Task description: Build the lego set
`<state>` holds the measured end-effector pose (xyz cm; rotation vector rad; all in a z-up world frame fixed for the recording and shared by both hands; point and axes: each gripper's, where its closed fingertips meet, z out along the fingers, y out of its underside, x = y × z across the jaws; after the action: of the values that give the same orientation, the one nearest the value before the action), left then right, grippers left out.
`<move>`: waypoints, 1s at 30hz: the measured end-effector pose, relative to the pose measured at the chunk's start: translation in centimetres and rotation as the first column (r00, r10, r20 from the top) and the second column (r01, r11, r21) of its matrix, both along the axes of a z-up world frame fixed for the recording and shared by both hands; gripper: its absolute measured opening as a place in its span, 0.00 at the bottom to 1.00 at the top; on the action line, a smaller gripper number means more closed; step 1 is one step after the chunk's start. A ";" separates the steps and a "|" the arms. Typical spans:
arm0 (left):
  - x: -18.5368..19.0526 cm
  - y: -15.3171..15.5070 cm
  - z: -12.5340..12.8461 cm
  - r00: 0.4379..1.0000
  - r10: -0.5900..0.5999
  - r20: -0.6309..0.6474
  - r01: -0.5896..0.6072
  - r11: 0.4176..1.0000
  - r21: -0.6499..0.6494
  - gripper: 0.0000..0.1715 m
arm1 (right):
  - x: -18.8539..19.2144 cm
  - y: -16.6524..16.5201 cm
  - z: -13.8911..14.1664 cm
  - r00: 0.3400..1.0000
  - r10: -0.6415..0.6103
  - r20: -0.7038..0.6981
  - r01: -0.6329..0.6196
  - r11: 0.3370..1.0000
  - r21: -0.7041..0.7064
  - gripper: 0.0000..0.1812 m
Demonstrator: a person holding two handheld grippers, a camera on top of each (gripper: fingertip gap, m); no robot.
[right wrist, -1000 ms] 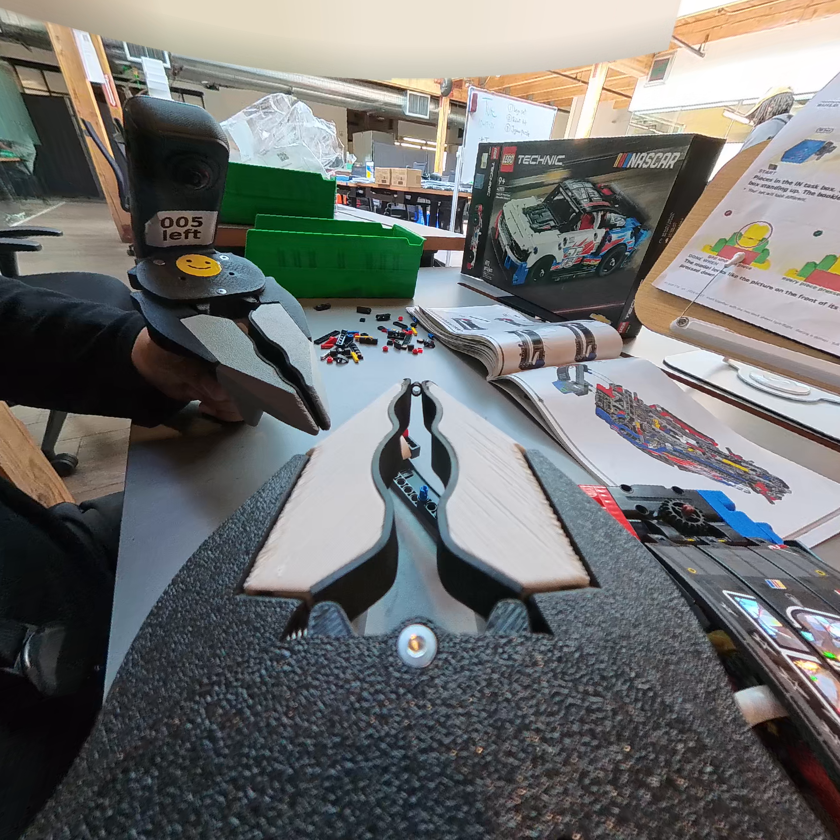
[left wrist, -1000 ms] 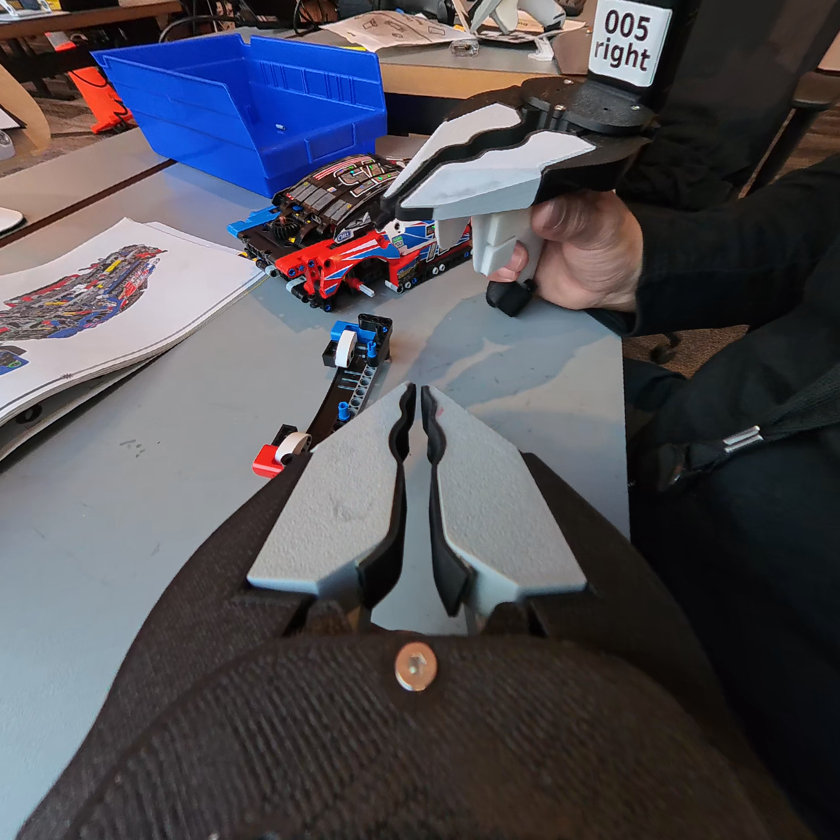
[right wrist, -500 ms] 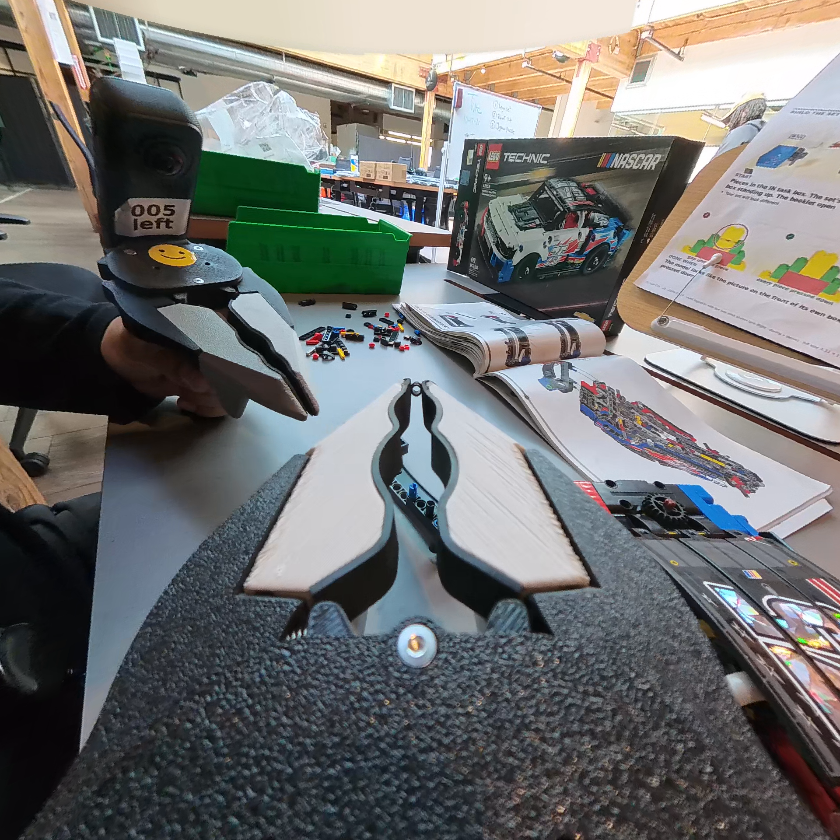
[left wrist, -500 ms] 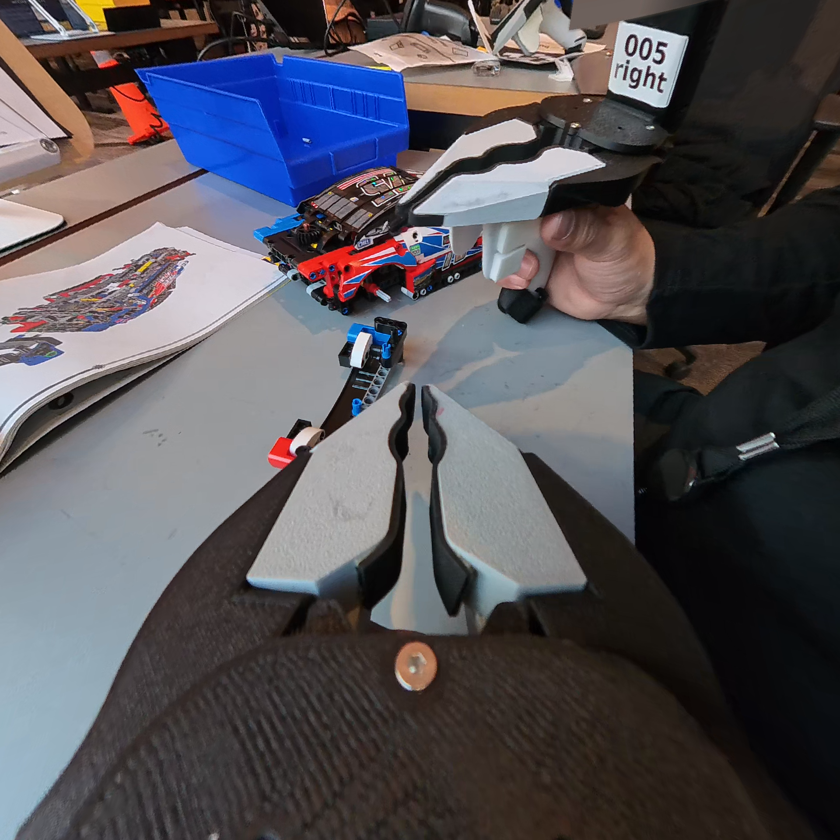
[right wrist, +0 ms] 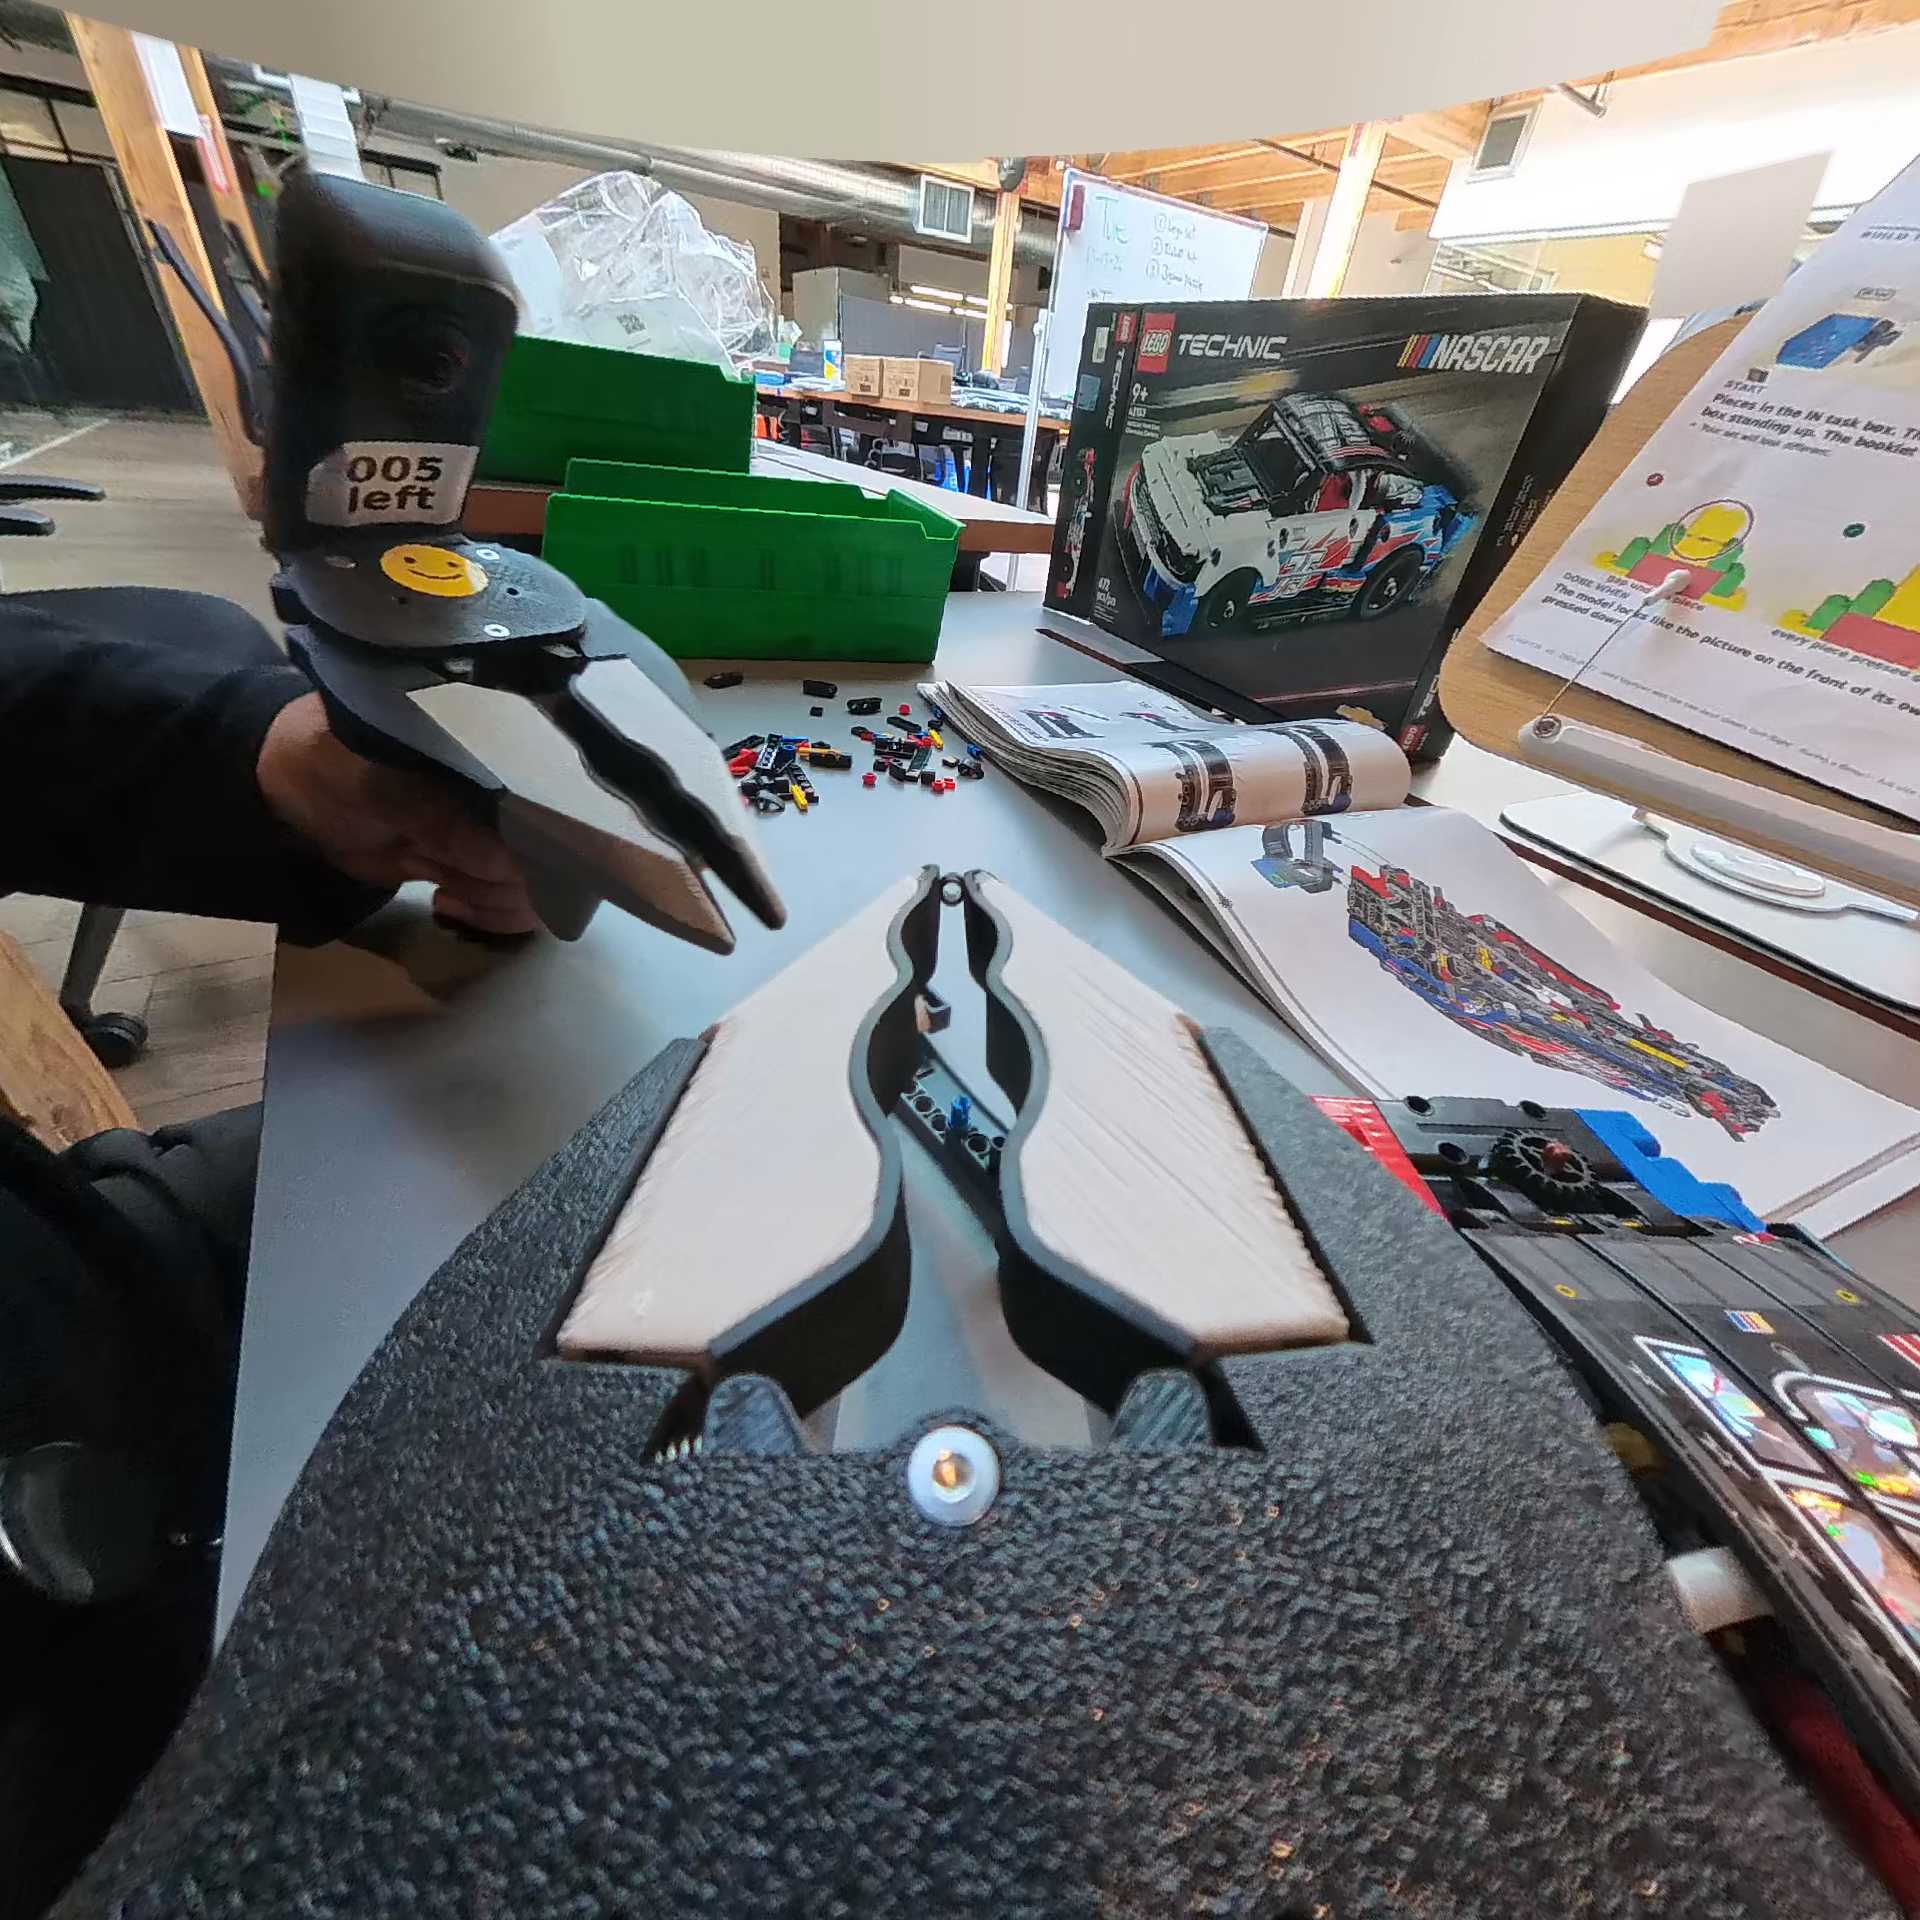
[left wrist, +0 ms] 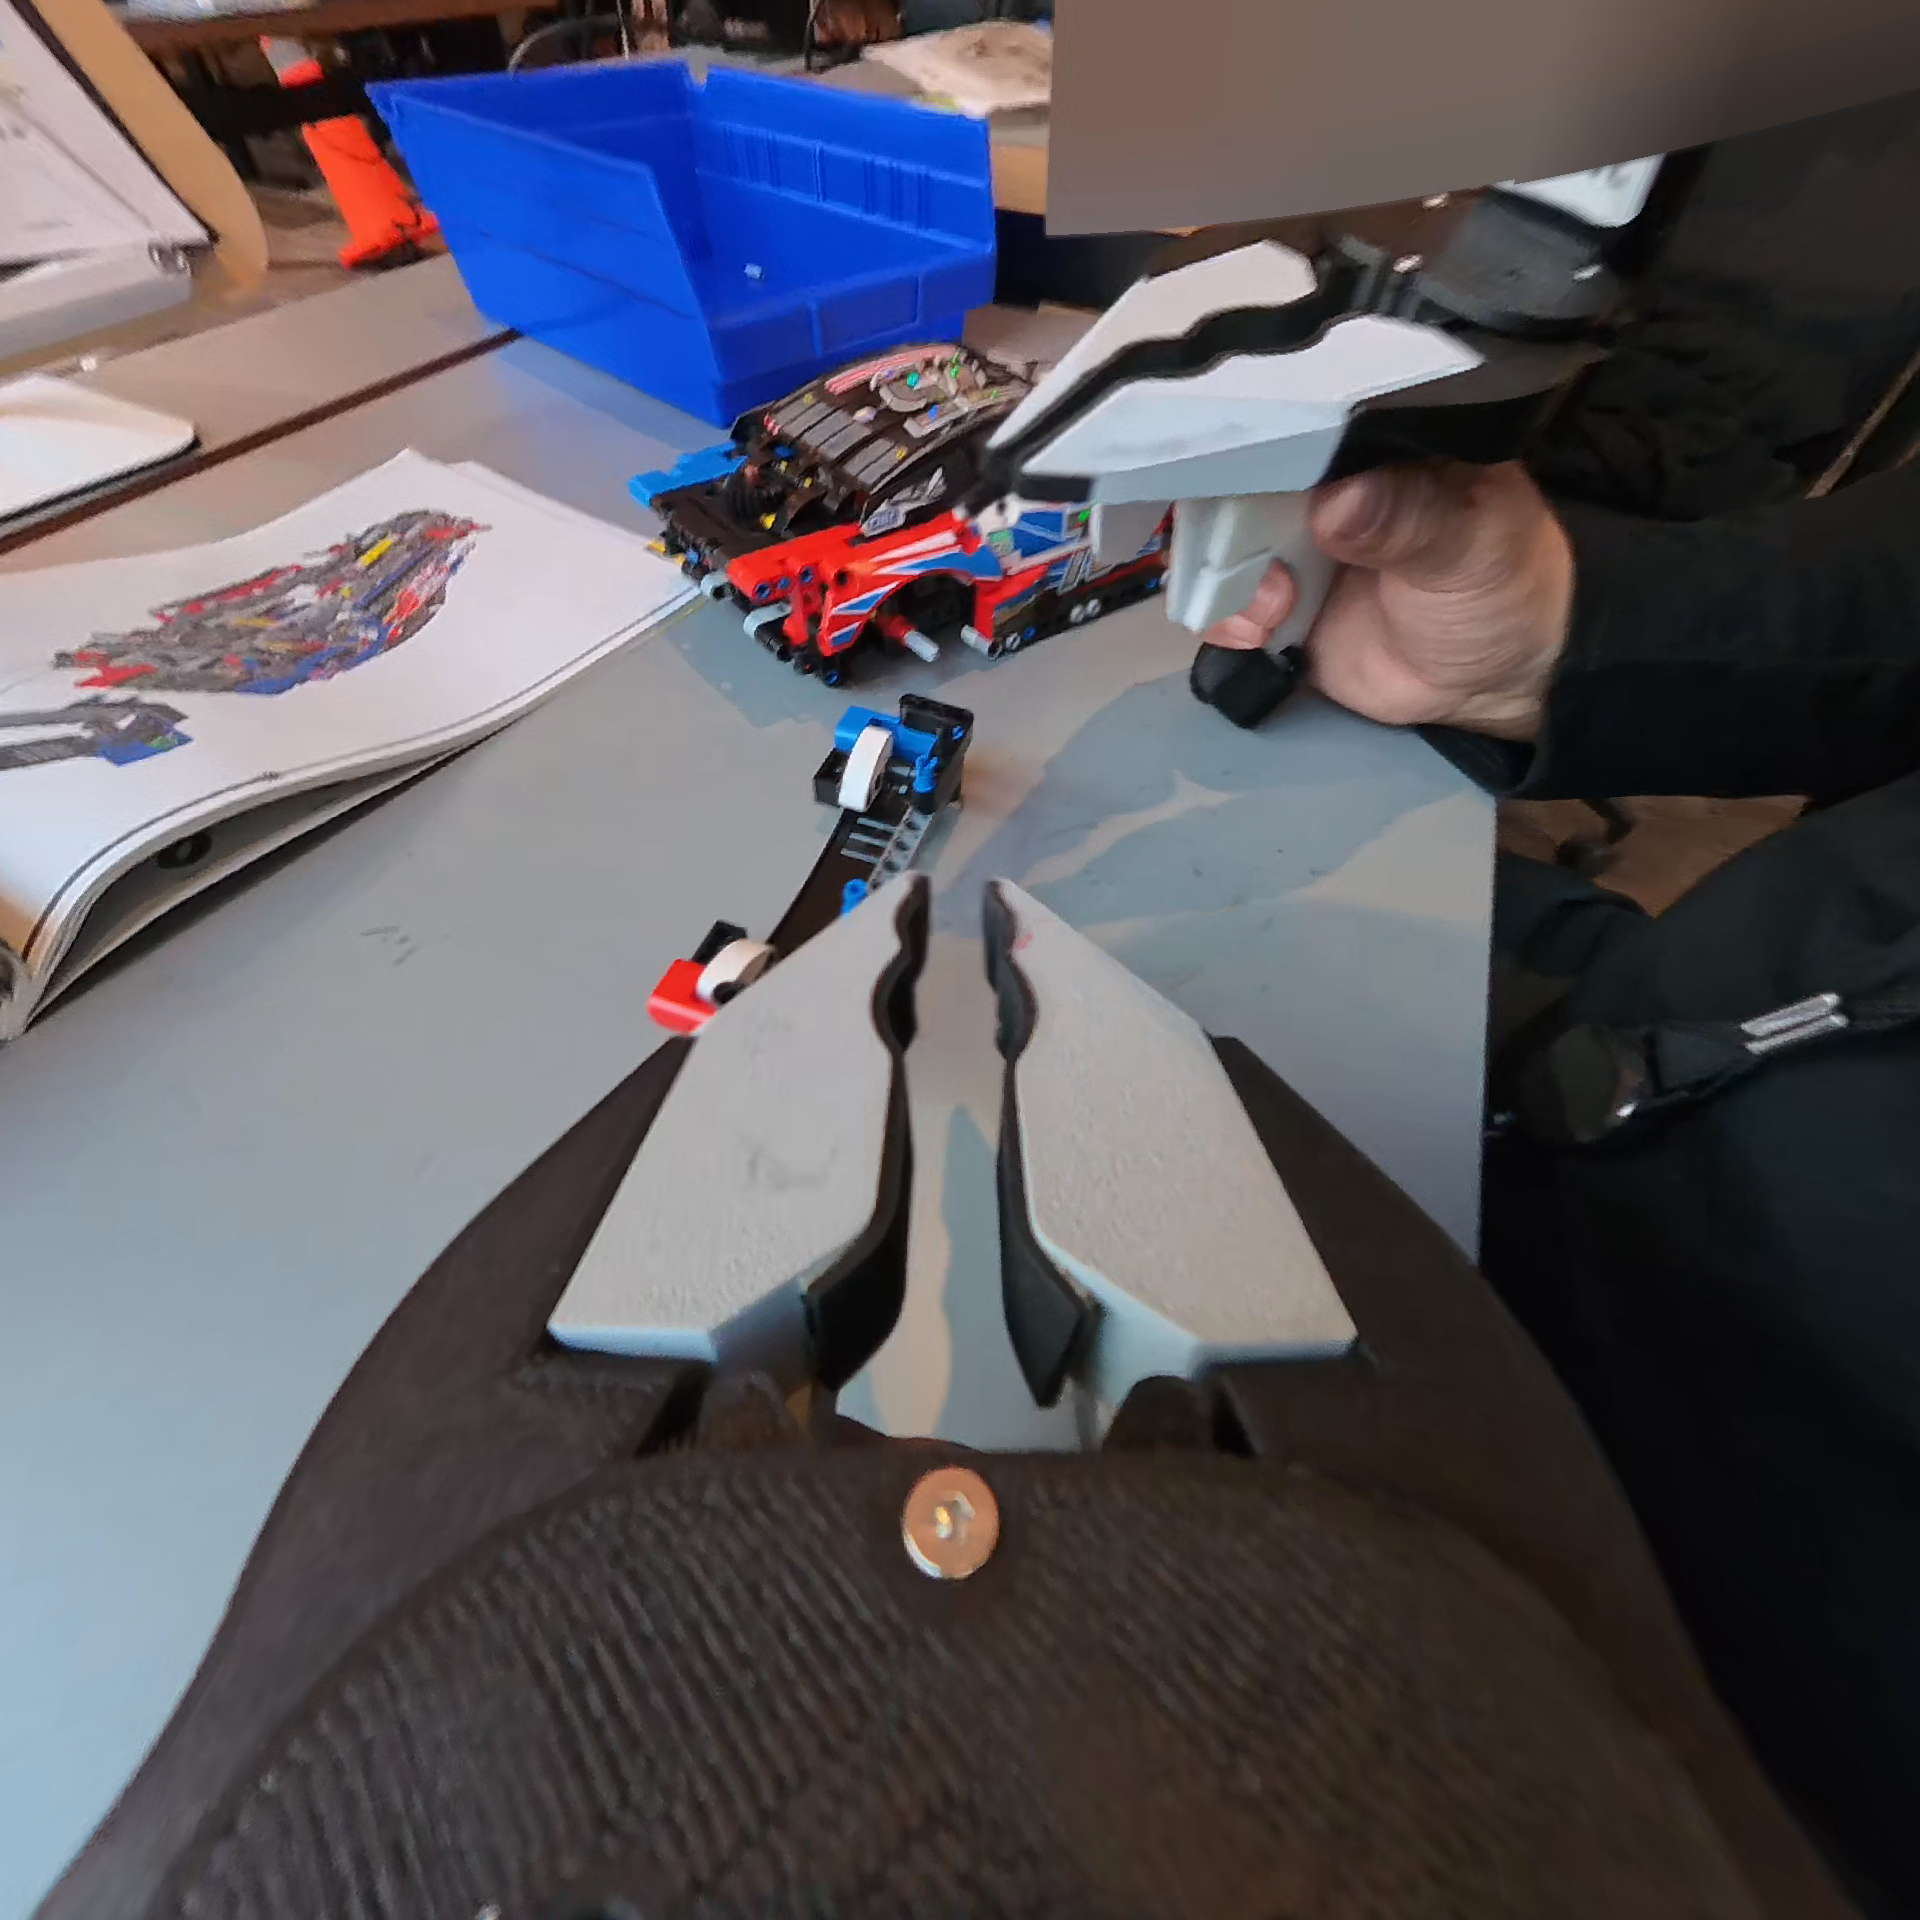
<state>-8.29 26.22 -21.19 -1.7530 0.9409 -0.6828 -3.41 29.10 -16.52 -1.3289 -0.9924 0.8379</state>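
- Desk (left wrist: 312,1195): flat grey top, smooth, lightly scuffed.
- Left gripper (left wrist: 954,896): two wedge-shaped grey fingers with wavy black inner edges on a ribbed black body; held above the desk, fingers slightly parted, nothing between them.
- Right gripper (right wrist: 951,886): same shape, pebbled black body; its tips pinch a small black ring-shaped lego piece (right wrist: 951,889). A bare hand (left wrist: 1434,613) holds its handle.
- Lego car body (left wrist: 904,499): partly built, one; angular red, blue and white sides, black slatted roof with glossy stickers; on the desk directly below the right gripper.
- Lego sub-assembly (left wrist: 862,821): one long, curved black beam with a blue-and-black block at one end and a red brick at the other, two white rollers; lies on the desk between the car body and the left gripper.
- Instruction booklet (left wrist: 260,665): open, left of the car body.
- Blue plastic bin (left wrist: 707,229): ribbed walls, behind the car body; one tiny piece inside.
- Green bins (right wrist: 748,561): two, contents not visible.
- Loose lego pieces (right wrist: 852,748): a scattered patch of small black, red, blue and yellow parts in front of the green bins.
- Set box (right wrist: 1309,499): upright cardboard.
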 end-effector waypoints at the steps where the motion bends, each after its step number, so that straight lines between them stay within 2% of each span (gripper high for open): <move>1: -0.2 0.4 -0.2 1.000 0.009 -0.023 -0.009 1.000 0.005 0.08 | -0.1 -0.1 -0.1 1.000 0.009 0.006 -0.009 1.000 -0.001 0.02; 4: -1.3 1.6 -0.8 0.992 0.026 -0.126 -0.016 0.996 0.082 0.12 | -0.3 -0.3 -0.3 0.999 0.024 0.026 -0.024 1.000 -0.001 0.02; 10: -2.0 2.6 -1.5 0.953 -0.061 -0.297 0.117 0.977 0.176 0.15 | -1.9 -0.9 -2.3 0.979 0.124 0.160 -0.112 0.990 -0.081 0.02; 16: -2.4 3.1 -2.6 0.927 -0.152 -0.342 0.214 0.965 0.152 0.16 | -3.3 -1.0 -3.8 0.942 0.170 0.291 -0.144 0.984 -0.108 0.02; 20: -2.6 3.3 -3.4 0.922 -0.176 -0.344 0.229 0.966 0.120 0.17 | -4.0 -1.0 -4.6 0.901 0.193 0.390 -0.162 0.980 -0.112 0.02; 24: -2.2 3.0 -3.4 0.916 -0.203 -0.345 0.256 0.960 0.116 0.13 | -4.6 -0.9 -5.2 0.867 0.205 0.454 -0.178 0.979 -0.102 0.02; 30: -1.3 2.3 -3.5 0.914 -0.207 -0.349 0.259 0.960 0.109 0.12 | -5.3 -1.2 -5.7 0.802 0.246 0.545 -0.228 0.968 -0.102 0.02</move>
<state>-9.59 28.56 -24.73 -1.6627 1.4182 -0.4509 -8.71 27.87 -22.21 -1.5355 -1.6387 0.6571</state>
